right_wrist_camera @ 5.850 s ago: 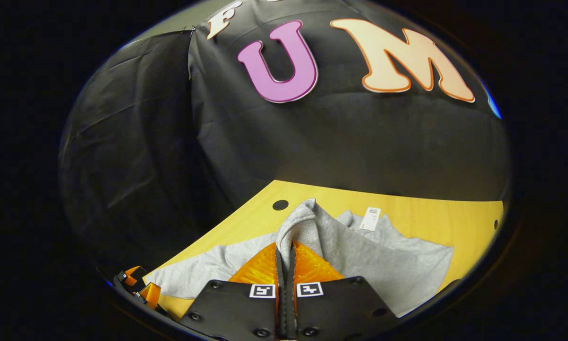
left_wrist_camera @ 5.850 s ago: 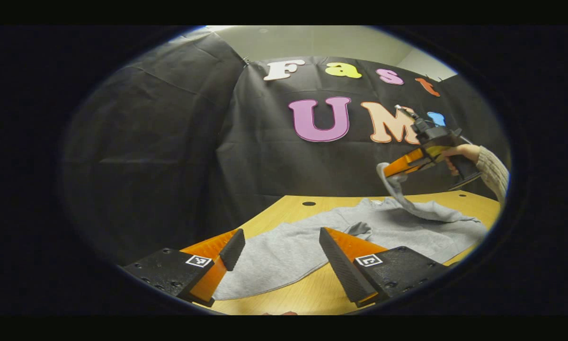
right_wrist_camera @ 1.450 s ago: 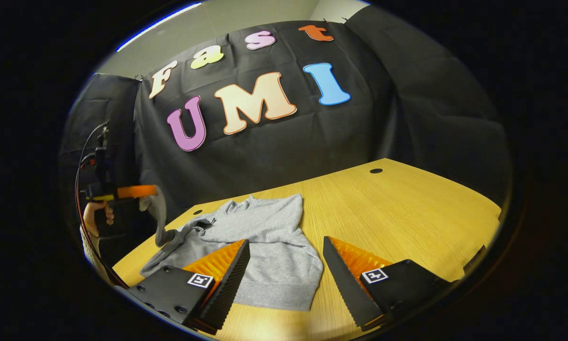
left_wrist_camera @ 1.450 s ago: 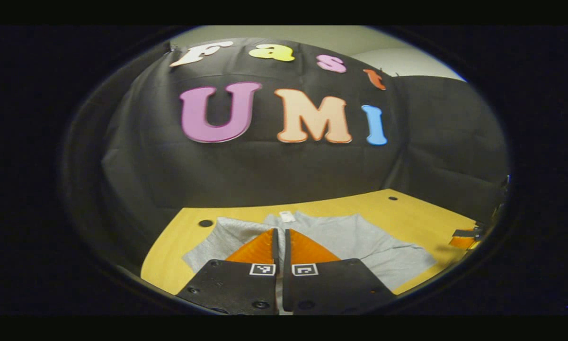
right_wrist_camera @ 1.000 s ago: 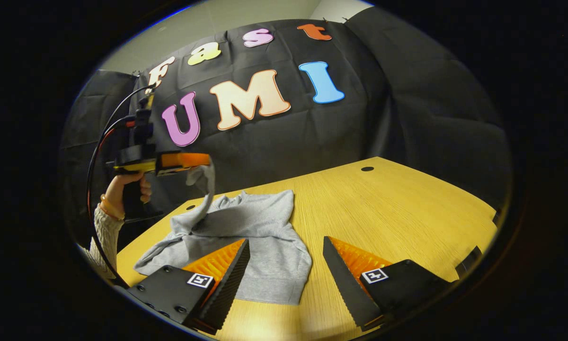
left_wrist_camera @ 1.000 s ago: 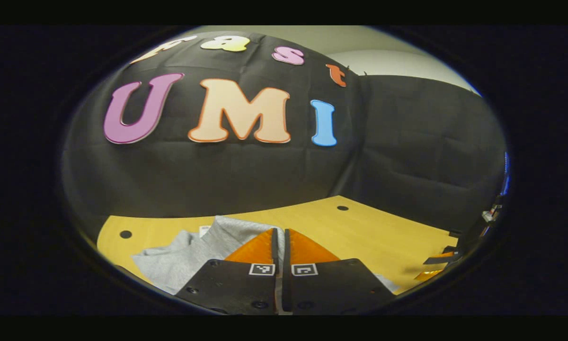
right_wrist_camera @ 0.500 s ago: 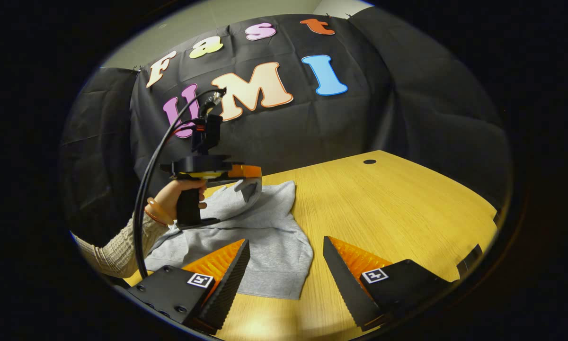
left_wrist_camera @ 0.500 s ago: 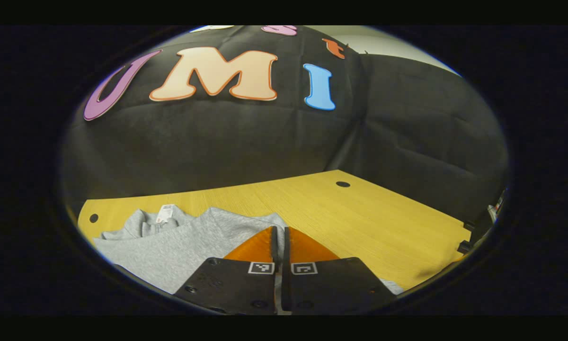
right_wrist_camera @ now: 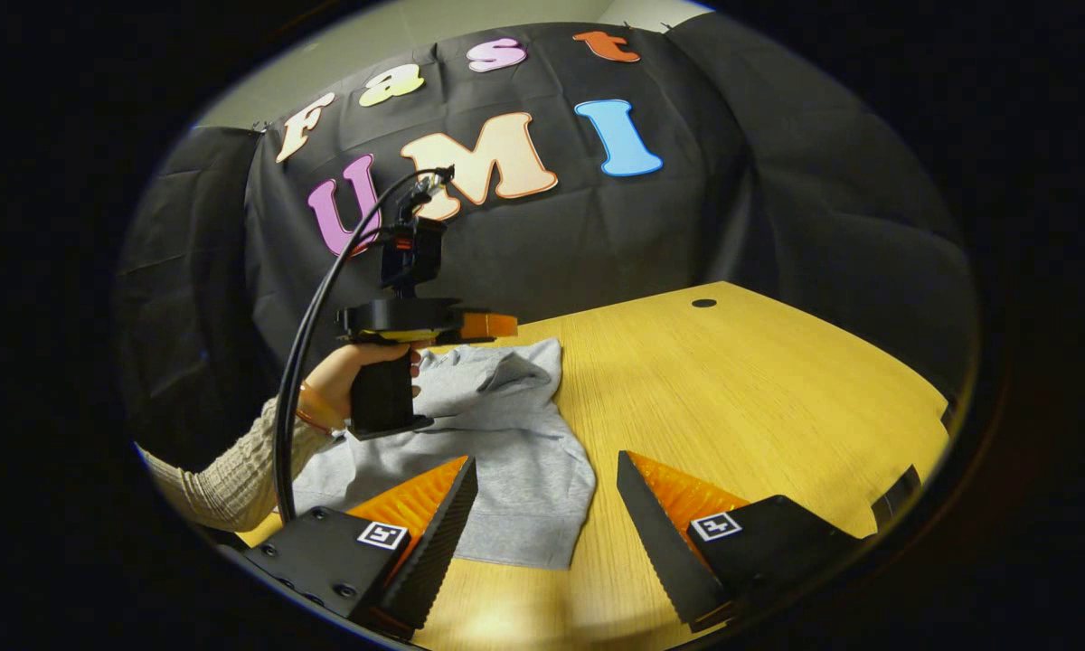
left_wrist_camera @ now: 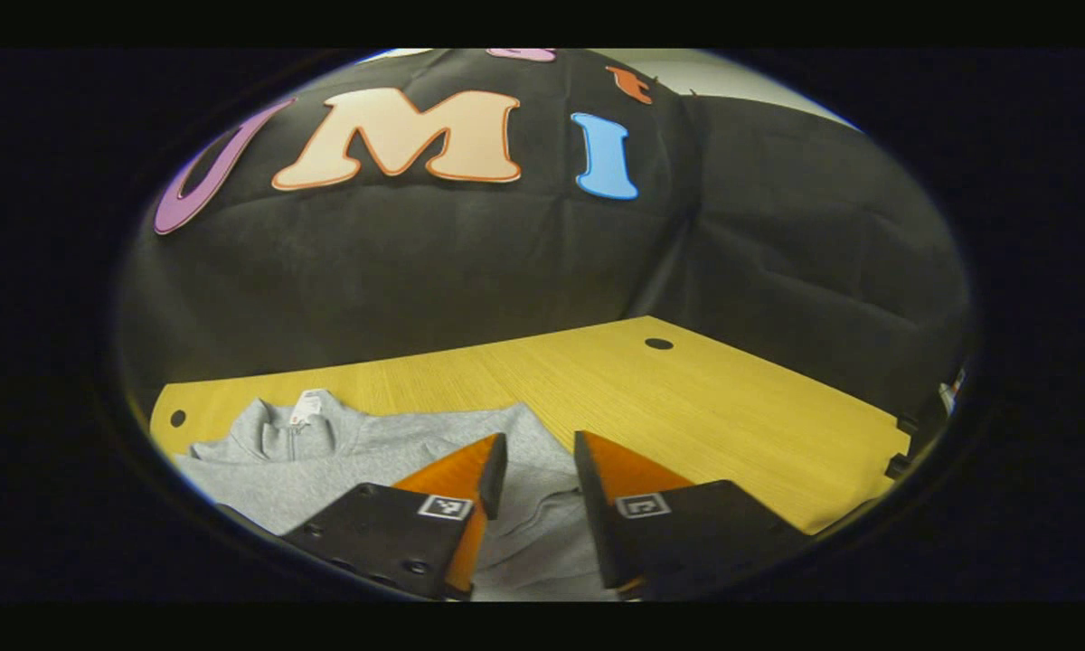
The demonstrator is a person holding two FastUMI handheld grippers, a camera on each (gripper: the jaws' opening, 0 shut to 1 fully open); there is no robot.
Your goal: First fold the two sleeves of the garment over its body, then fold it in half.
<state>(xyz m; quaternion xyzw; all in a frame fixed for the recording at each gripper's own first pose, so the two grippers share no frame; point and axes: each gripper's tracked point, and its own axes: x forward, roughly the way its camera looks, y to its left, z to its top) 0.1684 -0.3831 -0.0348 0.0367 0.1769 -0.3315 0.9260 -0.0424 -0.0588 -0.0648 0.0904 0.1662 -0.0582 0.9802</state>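
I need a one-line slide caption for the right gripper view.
Left gripper hovers open over grey garment on wooden table.

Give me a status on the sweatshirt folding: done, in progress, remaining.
Done: both sleeves appear folded over the grey sweatshirt, which lies as a compact shape on the table. In hand: nothing; the left gripper is open just above the cloth, and the right gripper is open too. Left: folding it in half.
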